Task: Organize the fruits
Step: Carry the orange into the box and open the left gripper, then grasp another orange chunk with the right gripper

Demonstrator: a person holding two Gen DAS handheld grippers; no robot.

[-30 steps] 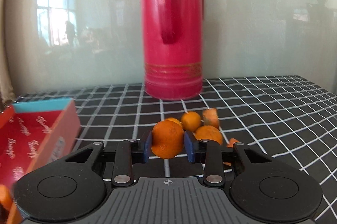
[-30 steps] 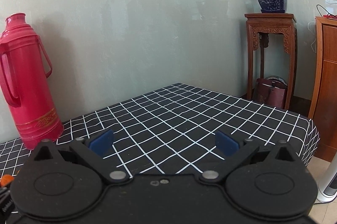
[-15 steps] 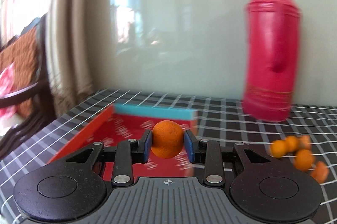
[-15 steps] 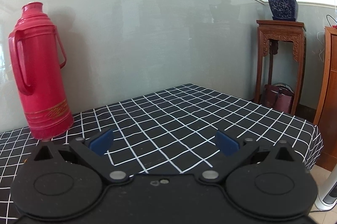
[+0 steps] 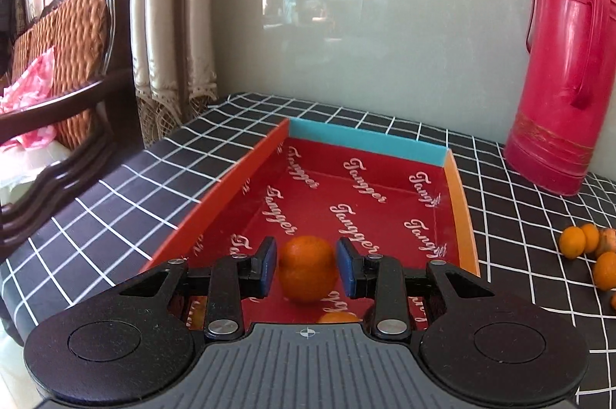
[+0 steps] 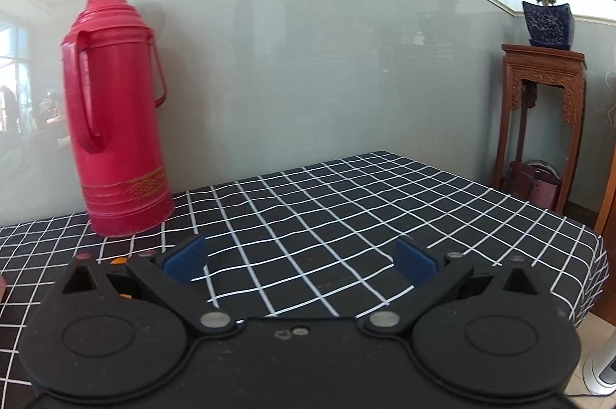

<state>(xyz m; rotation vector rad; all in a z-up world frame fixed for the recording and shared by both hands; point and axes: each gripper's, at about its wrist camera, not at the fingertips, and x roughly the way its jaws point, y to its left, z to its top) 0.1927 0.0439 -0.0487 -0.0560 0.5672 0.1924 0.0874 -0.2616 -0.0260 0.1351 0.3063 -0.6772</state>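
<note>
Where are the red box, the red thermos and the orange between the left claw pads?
red box (image 5: 369, 141), left wrist view, blue far wall.
red thermos (image 6: 115, 124), right wrist view, body.
orange (image 5: 306, 270), left wrist view, front face.

Second orange (image 5: 338, 317) mostly hidden behind left claw (image 5: 307, 268); loose oranges (image 5: 606, 269) cut off at edge

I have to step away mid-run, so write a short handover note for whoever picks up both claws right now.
Left claw: pads slightly parted around an orange over the red box; gaps show on both sides, so it looks just released.
Right claw: wide open, holding nothing, over the checked tablecloth.
Done: at least one more orange seems to lie in the box, partly hidden.
Left: the loose oranges right of the box, near the red thermos.
</note>
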